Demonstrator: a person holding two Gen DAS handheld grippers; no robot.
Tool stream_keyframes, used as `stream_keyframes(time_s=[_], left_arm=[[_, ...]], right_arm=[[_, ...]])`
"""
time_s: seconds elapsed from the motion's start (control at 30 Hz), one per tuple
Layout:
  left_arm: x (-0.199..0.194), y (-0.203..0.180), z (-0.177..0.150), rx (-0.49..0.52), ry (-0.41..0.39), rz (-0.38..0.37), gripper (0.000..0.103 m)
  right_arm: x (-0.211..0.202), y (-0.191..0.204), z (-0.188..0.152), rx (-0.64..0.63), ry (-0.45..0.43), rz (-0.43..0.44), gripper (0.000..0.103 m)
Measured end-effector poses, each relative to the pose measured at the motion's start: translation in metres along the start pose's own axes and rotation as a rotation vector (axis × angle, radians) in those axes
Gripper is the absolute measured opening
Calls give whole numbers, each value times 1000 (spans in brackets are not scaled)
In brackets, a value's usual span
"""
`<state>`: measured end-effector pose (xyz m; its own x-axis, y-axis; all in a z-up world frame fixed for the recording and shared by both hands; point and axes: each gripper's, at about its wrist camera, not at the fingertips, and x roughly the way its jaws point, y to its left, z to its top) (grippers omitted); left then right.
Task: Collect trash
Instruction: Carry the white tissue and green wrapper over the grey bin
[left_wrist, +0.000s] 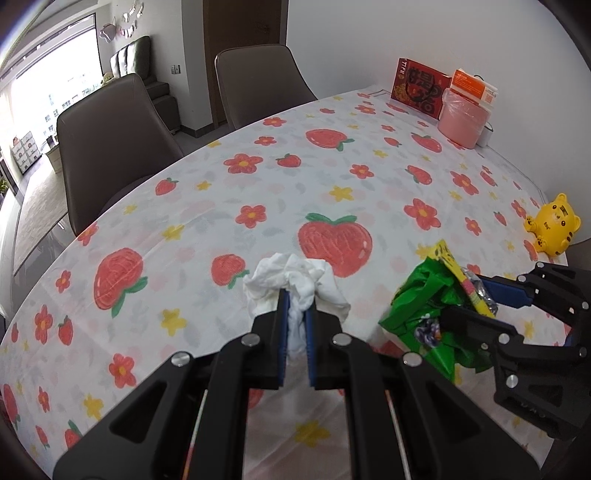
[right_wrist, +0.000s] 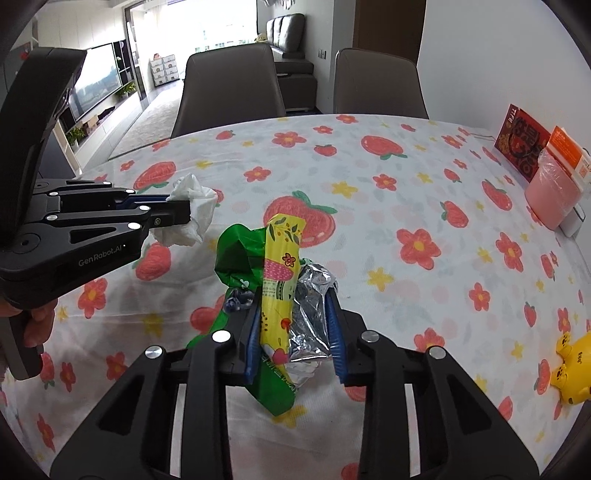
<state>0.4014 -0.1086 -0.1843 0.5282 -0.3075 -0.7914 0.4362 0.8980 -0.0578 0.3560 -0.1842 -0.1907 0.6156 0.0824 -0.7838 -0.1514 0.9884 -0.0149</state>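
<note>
**A:** Trash status: crumpled white tissue (left_wrist: 295, 284) is clamped in the left gripper (left_wrist: 295, 314), jaws pinched nearly together on it, low centre of the left wrist view. Looks lifted clear of the table.

**B:** Other side?

**A:** Right gripper (right_wrist: 295, 332) has its jaws closed in on a bundle: yellow-and-green wrapper (right_wrist: 279, 280) plus crumpled foil (right_wrist: 314, 295). Pads look pressed onto it. Wrapper's long axis runs along the fingers, sticking out past the tips toward the upper part of the frame; green tail hangs below.

**B:** Where does it go?

**A:** Best candidate is the pink lined bin (left_wrist: 461, 118), upper right of the left wrist view, far edge of the table by the wall. My guess only. It lies ahead and to the right of both loads; right gripper is nearer.

**B:** Surroundings?

**A:** Strawberry-and-flower tablecloth (left_wrist: 184, 206), yellow tiger toy (left_wrist: 554, 225) at right edge, red box (left_wrist: 421, 85) and orange box (left_wrist: 472, 86) behind the bin. Two grey chairs (left_wrist: 110, 147) on the far side, living room beyond.
</note>
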Motion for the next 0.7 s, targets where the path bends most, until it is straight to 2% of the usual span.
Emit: stream_keyframes(time_s=[0.17,0.33,0.53,0.7], left_arm=[[-38,6,-7,-39,-35,13,9],[-86,19,-29,-97,-60,47,9],[-147,47,-79,-177,-66,121,9],[-205,79,-130,-262,-83,203,9]], right_arm=[[-32,9,5,-5,-41,7,29],[-65,27,4,-28,-70,34,29],[-99,71,-4,-79,-87,103,29],[-122,133,-11,-159,-102,189,29]])
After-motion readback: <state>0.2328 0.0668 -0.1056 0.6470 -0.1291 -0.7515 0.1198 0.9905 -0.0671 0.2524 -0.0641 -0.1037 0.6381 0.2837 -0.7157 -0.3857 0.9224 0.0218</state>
